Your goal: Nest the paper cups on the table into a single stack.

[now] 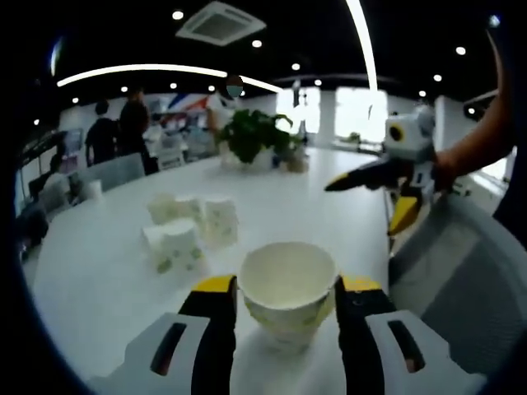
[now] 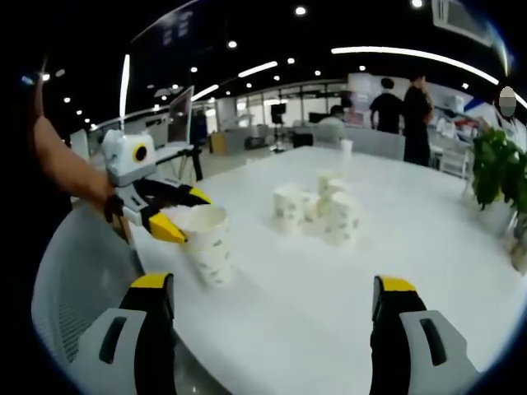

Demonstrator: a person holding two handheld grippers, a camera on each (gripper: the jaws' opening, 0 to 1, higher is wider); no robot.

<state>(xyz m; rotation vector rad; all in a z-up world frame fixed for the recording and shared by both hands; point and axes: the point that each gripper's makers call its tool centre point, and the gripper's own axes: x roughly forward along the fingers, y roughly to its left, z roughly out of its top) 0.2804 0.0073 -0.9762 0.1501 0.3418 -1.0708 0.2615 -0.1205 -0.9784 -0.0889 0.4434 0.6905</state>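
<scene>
Left gripper (image 1: 284, 309): jaws closed on a cup (image 1: 288, 298), upright, mouth open, pinched at the rim on both sides. Same cup (image 2: 206, 244) in the right gripper view at 9 o'clock, held off the table edge by the left gripper (image 2: 177, 216).

Right gripper (image 2: 272, 309): jaws spread wide, nothing between them. Seen in the left gripper view at 2 o'clock (image 1: 375, 189), apart from the cups.

Remaining cups (image 1: 185, 230) clustered on the table (image 1: 321, 206) at 10 o'clock from the held cup; from the right gripper view the cluster (image 2: 317, 212) sits at 12 o'clock. Count unclear, four or so, packed close, touching. Whether mouth-up or inverted: cannot tell.

Plant (image 1: 255, 136) at the far end of the table.

Risks, as judgement:
- Rim pinch on thin paper: too much squeeze ovalises the mouth, blocks nesting.
- Tight cluster: reaching for one cup likely to knock neighbours over.
- If the clustered cups are inverted, mismatched orientation with the held cup; needs flipping first.
- Light cups slide instead of seating when pushed together.
</scene>
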